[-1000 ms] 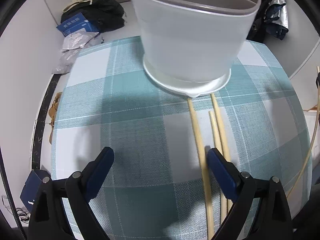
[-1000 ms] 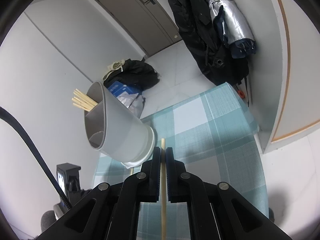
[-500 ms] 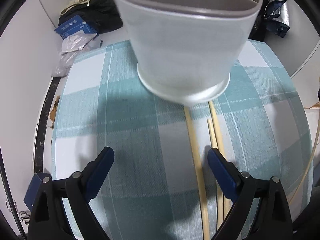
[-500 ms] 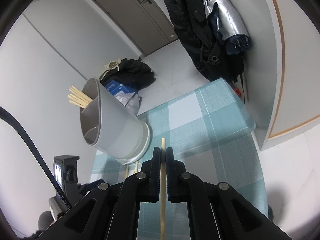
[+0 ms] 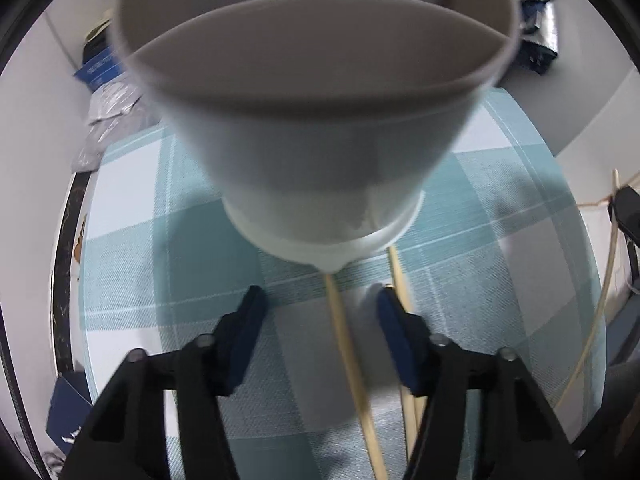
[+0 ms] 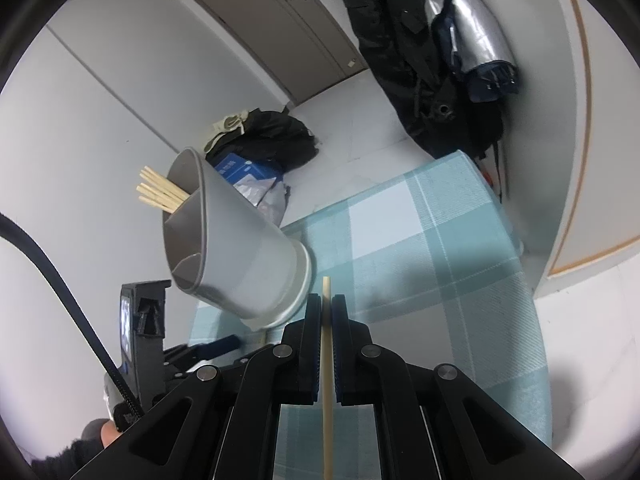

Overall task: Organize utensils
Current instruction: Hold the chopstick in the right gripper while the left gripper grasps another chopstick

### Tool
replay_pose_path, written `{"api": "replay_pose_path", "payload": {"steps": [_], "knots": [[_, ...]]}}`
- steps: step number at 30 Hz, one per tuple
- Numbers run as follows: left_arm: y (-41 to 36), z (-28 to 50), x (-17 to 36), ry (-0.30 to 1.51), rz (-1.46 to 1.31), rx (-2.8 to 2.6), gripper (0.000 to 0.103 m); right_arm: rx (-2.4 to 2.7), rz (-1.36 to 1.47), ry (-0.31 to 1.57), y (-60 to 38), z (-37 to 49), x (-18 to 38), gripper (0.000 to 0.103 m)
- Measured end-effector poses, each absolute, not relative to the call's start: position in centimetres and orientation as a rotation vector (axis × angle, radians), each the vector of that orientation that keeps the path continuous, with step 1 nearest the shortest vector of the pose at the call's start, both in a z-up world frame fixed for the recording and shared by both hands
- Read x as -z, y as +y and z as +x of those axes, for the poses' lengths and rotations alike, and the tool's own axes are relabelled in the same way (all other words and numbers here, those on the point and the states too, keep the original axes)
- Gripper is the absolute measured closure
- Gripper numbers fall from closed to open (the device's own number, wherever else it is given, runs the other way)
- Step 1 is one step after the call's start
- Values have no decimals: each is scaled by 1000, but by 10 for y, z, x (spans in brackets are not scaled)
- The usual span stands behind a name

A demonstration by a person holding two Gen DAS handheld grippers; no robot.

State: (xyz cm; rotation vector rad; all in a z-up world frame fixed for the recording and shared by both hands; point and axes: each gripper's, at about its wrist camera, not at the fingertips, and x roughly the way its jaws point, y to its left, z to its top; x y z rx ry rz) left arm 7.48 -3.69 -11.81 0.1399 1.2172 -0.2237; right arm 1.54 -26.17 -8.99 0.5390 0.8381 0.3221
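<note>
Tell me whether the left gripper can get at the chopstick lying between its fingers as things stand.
Probably yes. The left gripper is open, its fingers astride the chopstick on the checked cloth. The utensil holder stands just ahead over the stick's far end, not over the part between the fingers.

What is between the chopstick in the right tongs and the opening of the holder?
Nothing visible. The chopstick is pinched in the right tongs beside the base of the holder; its opening, above left, already has chopsticks in the far compartment.

Matt plastic holder [image 5: 320, 152], smooth wooden chopsticks [image 5: 348, 344], woven checked cloth [image 5: 500, 280].
</note>
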Motion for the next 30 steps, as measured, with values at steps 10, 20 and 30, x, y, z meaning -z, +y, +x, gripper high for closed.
{"api": "replay_pose_path", "payload": {"steps": [10, 20, 30], "knots": [[-26, 78, 119, 1223, 75, 242, 77, -323, 536, 832, -260, 17, 88, 99], [-15, 68, 124, 1199, 78, 221, 91, -319, 524, 824, -259, 15, 86, 99], [-14, 62, 124, 1204, 74, 202, 99, -328, 505, 798, -255, 8, 79, 99]]}}
